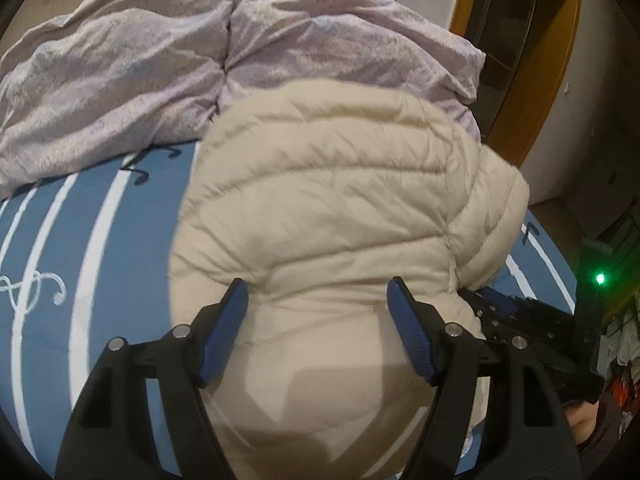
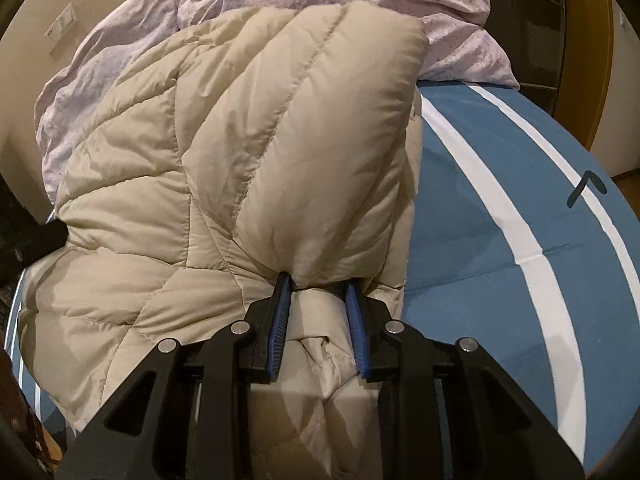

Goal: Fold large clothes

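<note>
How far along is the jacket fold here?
Done: the cream jacket lies bundled in a compact stack on the blue sheet. In hand: the right gripper pinches a fold; the left gripper straddles the bundle, open. Left: release and tidy.

We cannot see the near end of the puffy coat (image 1: pixel 320 208); it runs off the bottom edge. The coat hides most of the right gripper (image 1: pixel 496 312) in the left view. The blue sheet (image 2: pixel 500 208) under the coat is hidden. The coat looks a bit blurry.
</note>
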A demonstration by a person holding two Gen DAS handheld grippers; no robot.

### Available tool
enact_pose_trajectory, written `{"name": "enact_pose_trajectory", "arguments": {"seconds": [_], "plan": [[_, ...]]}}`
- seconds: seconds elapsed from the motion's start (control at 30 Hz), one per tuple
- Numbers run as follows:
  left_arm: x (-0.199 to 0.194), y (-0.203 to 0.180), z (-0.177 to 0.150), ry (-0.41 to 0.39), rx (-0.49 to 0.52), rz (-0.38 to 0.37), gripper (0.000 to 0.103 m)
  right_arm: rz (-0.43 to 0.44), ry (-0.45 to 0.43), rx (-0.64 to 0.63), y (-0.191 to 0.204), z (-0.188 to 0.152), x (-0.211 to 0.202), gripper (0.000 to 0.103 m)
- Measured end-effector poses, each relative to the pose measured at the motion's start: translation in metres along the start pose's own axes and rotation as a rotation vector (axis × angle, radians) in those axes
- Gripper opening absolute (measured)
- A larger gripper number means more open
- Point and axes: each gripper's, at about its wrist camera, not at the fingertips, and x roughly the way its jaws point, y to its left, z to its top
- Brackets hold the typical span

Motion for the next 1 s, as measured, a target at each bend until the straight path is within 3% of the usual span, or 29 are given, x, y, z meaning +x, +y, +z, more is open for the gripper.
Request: {"name": "enact_pose_trajectory", "arguments": {"seconds": [0.1,0.23,0.37,0.6,0.83,1.0], "plan": [[-0.008,0.011,0.014,-0.032,0.015,0.06,0.071,-0.018,-0.034,-0.015,0.003,0.006,-0.02,0.03],[-0.013,0.027,0.031,-0.074,0.026,0.135,0.072,-0.02,-0.127,-0.015,0.005,0.02,-0.056,0.041],[-0.006,0.035,0.049,-0.099,0.038,0.199,0.072,0.028,-0.195,-0.029,0.017,0.043,-0.076,0.041],[0.012,0.035,0.068,-0.127,0.057,0.25,0.072,0.021,-0.208,-0.109,0.052,0.083,-0.047,0.041],[0.033,0.032,0.083,-0.138,0.062,0.269,0.074,-0.021,-0.171,-0.051,0.041,0.104,-0.006,0.041],[0.06,0.029,0.079,-0.115,0.067,0.269,0.077,-0.067,-0.117,-0.028,0.027,0.097,0.021,0.041]]}}
